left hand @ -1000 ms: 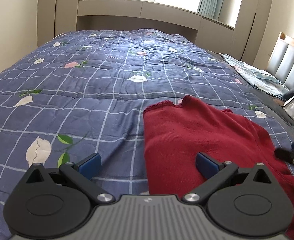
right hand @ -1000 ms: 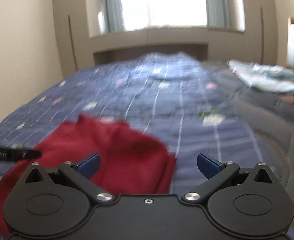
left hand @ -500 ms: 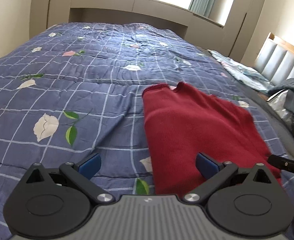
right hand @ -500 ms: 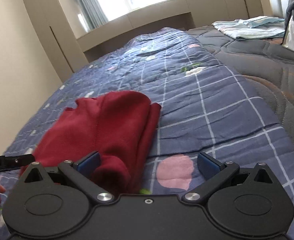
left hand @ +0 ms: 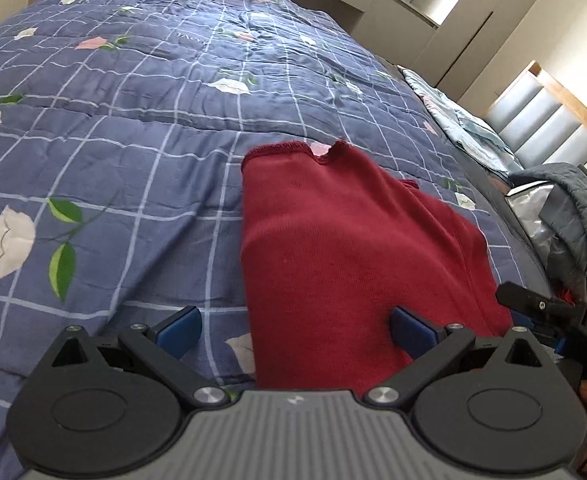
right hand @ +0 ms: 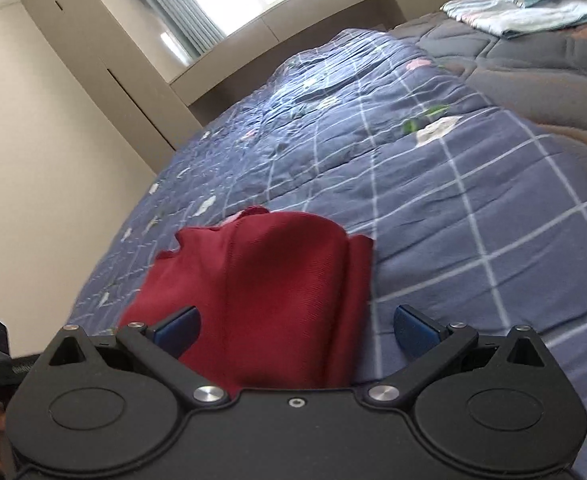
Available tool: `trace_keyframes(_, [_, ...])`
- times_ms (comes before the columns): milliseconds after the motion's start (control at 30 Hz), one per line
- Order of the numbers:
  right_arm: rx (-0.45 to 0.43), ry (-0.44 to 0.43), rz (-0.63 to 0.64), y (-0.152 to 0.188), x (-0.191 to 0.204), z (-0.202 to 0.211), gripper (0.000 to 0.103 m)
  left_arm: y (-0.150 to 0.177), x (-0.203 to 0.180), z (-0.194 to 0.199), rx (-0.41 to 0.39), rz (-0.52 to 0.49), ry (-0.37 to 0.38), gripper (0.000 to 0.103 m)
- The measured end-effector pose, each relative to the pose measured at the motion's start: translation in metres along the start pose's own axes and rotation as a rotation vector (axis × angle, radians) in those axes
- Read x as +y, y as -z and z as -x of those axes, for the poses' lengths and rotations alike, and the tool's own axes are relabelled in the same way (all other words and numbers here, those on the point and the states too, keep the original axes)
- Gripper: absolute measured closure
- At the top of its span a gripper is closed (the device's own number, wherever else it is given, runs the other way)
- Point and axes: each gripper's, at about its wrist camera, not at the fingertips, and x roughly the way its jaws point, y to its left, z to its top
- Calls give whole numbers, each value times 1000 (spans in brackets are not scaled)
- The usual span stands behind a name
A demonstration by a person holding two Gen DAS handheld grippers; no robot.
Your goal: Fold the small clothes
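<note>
Left gripper [left hand: 295, 326] at the lower centre of the left wrist view, jaws spread wide, blue fingertips [left hand: 179, 327] well apart and holding nothing. Right gripper [right hand: 295, 328] at the lower centre of the right wrist view, likewise spread wide, blue fingertips [right hand: 413, 332] apart, nothing clamped between them.

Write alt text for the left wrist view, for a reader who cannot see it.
A red garment lies partly folded on a blue checked floral quilt, with the open left gripper straddling its near left edge. The right gripper shows at the far right, near grey clothing piled by the headboard.
</note>
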Motion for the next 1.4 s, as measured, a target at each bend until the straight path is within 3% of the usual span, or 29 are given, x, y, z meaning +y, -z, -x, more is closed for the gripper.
trace_keyframes(400, [-4, 40, 16, 6, 4, -9, 1, -3, -6, -2, 14, -42, -17, 0])
trace_keyframes(600, [-15, 65, 41, 9, 11, -7, 15, -5, -9, -2, 22, -57, -33, 0])
trace_keyframes(733, [-19, 51, 30, 12, 10, -5, 31, -8, -10, -2, 42, -52, -34, 0])
trace_keyframes(833, [-18, 47, 24, 14, 11, -4, 36, -10, -12, -2, 61, -51, -32, 1])
trace_keyframes(933, [-22, 53, 21, 15, 11, -3, 44, -10, -16, -2, 70, -73, -18, 6])
trace_keyframes(1033, [-23, 52, 2, 16, 8, -1, 47, -10, -22, -1, 74, -84, 0, 14])
trace_keyframes(1400, [-37, 61, 6, 19, 9, 0, 51, -10, -32, 2, 69, -126, -31, 18])
